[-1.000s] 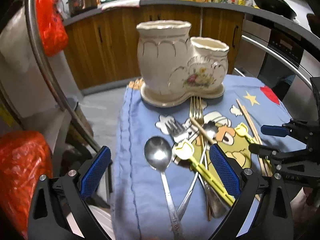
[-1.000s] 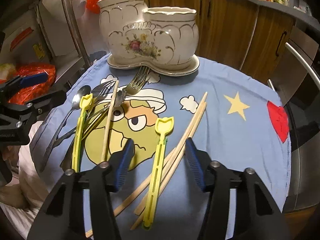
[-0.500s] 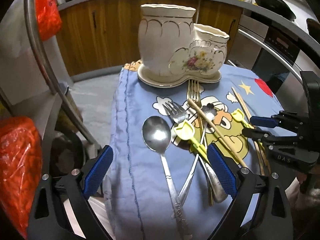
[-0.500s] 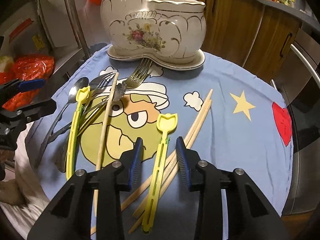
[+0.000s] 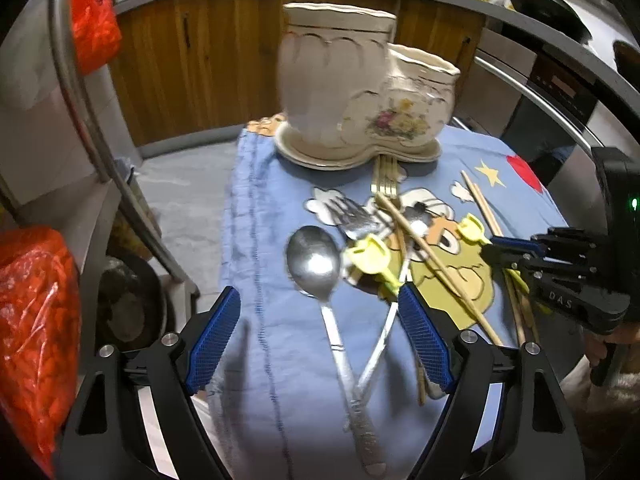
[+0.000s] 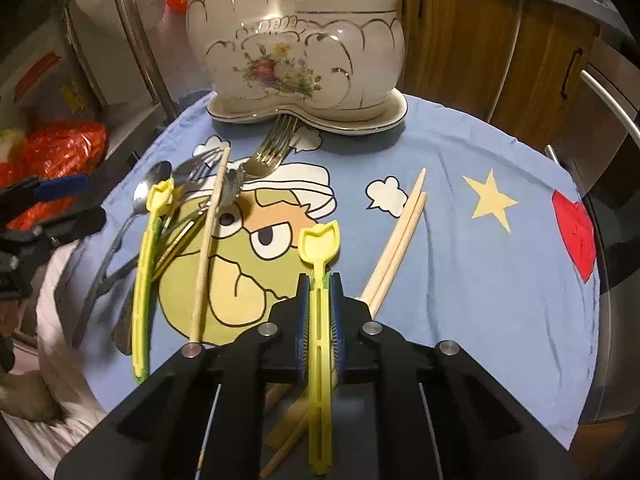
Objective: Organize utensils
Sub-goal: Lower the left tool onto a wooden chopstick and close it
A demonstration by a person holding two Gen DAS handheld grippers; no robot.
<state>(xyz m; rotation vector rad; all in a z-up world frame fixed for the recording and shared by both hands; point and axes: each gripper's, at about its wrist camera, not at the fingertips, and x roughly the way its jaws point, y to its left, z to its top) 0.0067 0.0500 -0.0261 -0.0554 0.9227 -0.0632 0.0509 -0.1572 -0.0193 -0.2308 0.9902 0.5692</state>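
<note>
A cream two-pot ceramic holder (image 5: 360, 96) (image 6: 296, 52) stands at the far end of a blue cartoon cloth (image 5: 272, 360) (image 6: 480, 280). My right gripper (image 6: 319, 280) is shut on the handle of a yellow plastic utensil (image 6: 320, 248); it also shows in the left wrist view (image 5: 504, 256). My left gripper (image 5: 320, 320) is open, its blue pads either side of a steel spoon (image 5: 314, 258). A second yellow utensil (image 5: 370, 258) (image 6: 146, 256), forks (image 6: 272, 148), a single chopstick (image 6: 208, 240) and a chopstick pair (image 6: 400, 240) lie on the cloth.
Wooden cabinets (image 5: 200, 60) and a steel oven front (image 5: 560, 92) stand behind the table. Red plastic bags (image 5: 32, 320) and a dark pan (image 5: 128, 304) sit low on the left. The cloth's left edge (image 5: 236, 240) drops to the floor.
My right gripper's jaws have closed onto the yellow utensil's handle. My left gripper has moved forward and lower toward the spoon, still open.
</note>
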